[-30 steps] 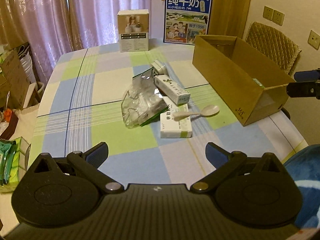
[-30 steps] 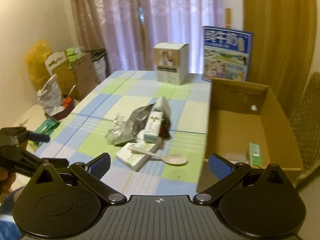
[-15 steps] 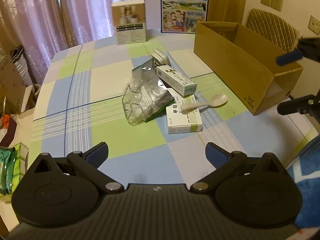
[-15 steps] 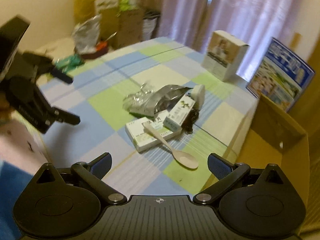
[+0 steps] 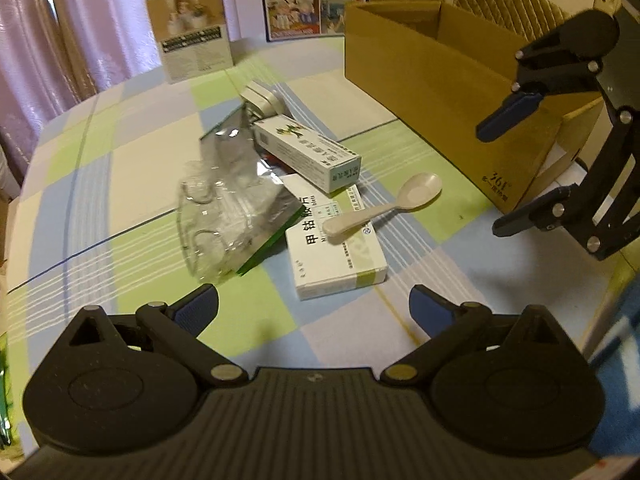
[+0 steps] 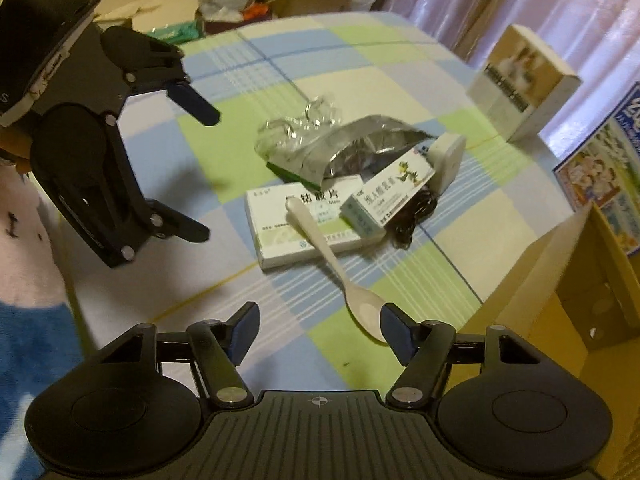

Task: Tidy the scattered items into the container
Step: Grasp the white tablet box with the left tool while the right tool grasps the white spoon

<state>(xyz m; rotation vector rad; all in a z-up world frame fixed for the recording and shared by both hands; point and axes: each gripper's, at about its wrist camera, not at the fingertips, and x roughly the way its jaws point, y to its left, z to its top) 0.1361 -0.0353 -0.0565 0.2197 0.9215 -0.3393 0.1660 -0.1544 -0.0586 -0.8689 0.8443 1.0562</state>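
The right gripper [image 6: 318, 330] is hanging with its jaws spread, gripping nothing, the spoon [image 6: 332, 258] bowl lying just ahead at one o'clock, probably lining up a pick. The left gripper [image 5: 314, 306] is hovering wide apart and empty over the tablecloth [image 5: 132, 184]. Beyond it, at twelve o'clock, the flat box [image 5: 340, 252] is propping the spoon's handle; a smaller box [image 5: 308, 154] and clear bag [image 5: 228, 216] are leaning alongside. The cardboard box [image 5: 440, 92] is waiting at two o'clock.
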